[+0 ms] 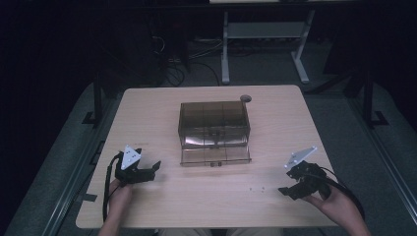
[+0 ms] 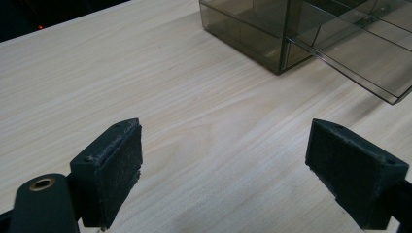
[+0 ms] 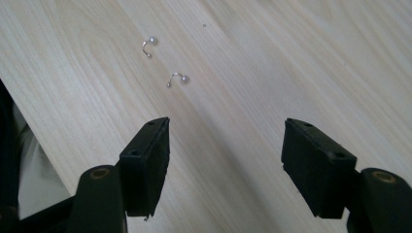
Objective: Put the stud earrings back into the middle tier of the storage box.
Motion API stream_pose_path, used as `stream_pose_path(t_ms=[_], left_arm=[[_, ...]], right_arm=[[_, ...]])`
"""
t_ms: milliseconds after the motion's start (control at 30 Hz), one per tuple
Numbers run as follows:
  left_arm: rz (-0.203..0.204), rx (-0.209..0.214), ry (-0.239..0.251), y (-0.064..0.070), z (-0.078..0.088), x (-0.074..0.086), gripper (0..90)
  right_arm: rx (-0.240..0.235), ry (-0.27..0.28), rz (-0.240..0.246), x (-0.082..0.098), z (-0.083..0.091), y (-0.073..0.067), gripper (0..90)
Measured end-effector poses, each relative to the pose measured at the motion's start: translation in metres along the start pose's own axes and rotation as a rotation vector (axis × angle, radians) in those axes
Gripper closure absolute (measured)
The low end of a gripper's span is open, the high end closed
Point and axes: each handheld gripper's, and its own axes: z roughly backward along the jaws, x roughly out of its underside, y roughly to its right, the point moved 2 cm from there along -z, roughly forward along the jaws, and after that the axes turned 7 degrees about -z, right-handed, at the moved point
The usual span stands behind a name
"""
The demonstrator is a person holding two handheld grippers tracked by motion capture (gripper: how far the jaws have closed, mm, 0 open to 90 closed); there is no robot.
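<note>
Centrally, smoky organizer box (image 1: 214, 125), drawer (image 1: 215, 156) open

Light wood-grain table (image 1: 147, 113), round grommet (image 1: 245, 99) at its far edge, white desk frame (image 1: 265, 34) beyond, cables (image 1: 172, 64) on dark floor.

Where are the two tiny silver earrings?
The two earrings lie on the wooden table, just ahead of the open right gripper, nearer the person than the smoky plastic box.

No text, label, brand, number or sign can be read anywhere: the smoky plastic drawer box (image 1: 214, 129), the wooden surface (image 1: 147, 113) and both tools bear no legible marking.
</note>
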Motion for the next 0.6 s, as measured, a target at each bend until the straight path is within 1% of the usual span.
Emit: stream_pose_path(t_ms=[167, 200, 233, 300, 433, 467, 600], left_arm=[[-0.002, 0.000, 0.002, 0.000, 0.000, 0.000, 12.9], [0.000, 0.001, 0.002, 0.000, 0.000, 0.000, 12.9], [-0.001, 0.001, 0.003, 0.000, 0.000, 0.000, 12.9], [0.000, 0.002, 0.005, 0.000, 0.001, 0.000, 12.8], [0.000, 0.000, 0.006, 0.000, 0.001, 0.000, 12.9], [-0.001, 0.001, 0.006, 0.000, 0.001, 0.000, 12.9], [0.001, 0.001, 0.006, 0.000, 0.001, 0.000, 12.9]], right_arm=[[-0.005, -0.011, 0.024, -0.008, 0.001, -0.005, 34.2], [-0.007, -0.012, 0.033, -0.010, 0.000, -0.006, 34.3], [-0.008, -0.023, 0.052, -0.015, 0.000, -0.008, 34.6], [-0.006, -0.027, 0.061, -0.018, -0.001, -0.009, 34.6], [-0.011, -0.038, 0.094, -0.030, -0.005, -0.014, 34.6], [-0.015, -0.044, 0.109, -0.036, -0.008, -0.017, 36.3], [-0.017, -0.064, 0.127, -0.043, -0.013, -0.020, 38.4]])
